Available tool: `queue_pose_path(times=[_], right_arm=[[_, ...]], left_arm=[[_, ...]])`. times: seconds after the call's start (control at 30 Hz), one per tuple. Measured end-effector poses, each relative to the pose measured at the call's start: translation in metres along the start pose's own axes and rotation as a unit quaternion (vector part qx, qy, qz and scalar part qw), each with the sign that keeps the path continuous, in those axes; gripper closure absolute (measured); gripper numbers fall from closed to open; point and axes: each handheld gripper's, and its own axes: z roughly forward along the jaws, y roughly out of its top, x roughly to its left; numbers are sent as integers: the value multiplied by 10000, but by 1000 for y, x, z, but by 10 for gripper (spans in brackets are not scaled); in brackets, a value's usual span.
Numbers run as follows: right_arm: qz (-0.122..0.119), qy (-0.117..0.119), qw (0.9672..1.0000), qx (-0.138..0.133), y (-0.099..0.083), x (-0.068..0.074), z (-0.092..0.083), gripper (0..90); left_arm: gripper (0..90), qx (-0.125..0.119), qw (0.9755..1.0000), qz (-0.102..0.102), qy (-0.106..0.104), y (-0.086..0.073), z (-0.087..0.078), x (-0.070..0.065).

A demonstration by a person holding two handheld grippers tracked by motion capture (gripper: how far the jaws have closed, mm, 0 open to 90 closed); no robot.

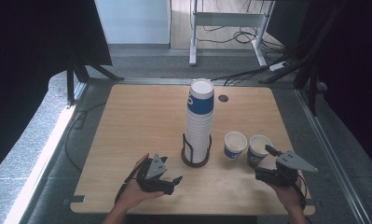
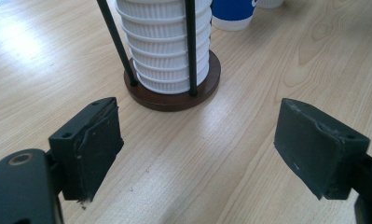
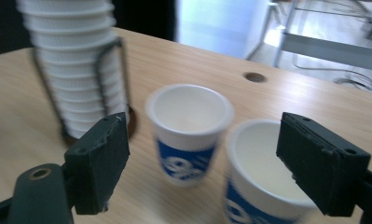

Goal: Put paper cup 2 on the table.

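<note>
A: Start with the right gripper (image 3: 200, 161). What do you make of it?

B: Its jaws stand wide apart with nothing pressed between the pads. In its own view the near cup (image 3: 263, 175) sits partly between the jaws, close to the one on the right of that view, though I see no contact. My reading is that it is dealing with the loose cups: it has either just set one down or is lining up to take one.

A: And the cups, measured from the cup stack (image 1: 200, 119)?

B: Seen from above, both stand to the right of the stack on the bench (image 1: 141, 121). The far cup (image 1: 234, 144) is just beside the stack's round holder base (image 1: 195, 161), and the near cup (image 1: 258, 149) is touching or almost touching the far one, on the side away from the stack. The right gripper (image 1: 267, 161) hangs just past it.

A: The left gripper (image 2: 197, 149)?

B: Partly open, empty, resting low in front of the stack's base, short of it.

A: So the next move?

B: I'd judge it calls for squaring the jaws around one cup's wall without knocking its neighbour, since the two stand so close. A light squeeze, too, since paper walls would likely crumple.
</note>
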Motion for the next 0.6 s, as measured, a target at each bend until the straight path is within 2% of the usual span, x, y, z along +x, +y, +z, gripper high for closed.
queue_pose_path(times=[0.17, 0.27, 0.33, 0.47, 0.6], right_arm=[[-105, 563, 9984, 28, 1, 23, 15, 192], [-76, 1072, 9942, 97, -5, 38, 31, 195], [-154, 1265, 9917, 200, -8, 47, 40, 195], [-206, 1507, 9879, 293, -11, 57, 49, 212], [-262, 1602, 9865, 214, -12, 60, 50, 224]], left_arm=[[149, 1, 10000, -1, 11, 0, 0, 0], [149, -1, 10000, 14, 5, 0, 0, -1], [149, -7, 10000, 14, 13, 0, 0, 0], [149, 8, 10000, 3, 25, -1, 0, 1], [150, 13, 10000, 2, 4, 0, 0, 1]])
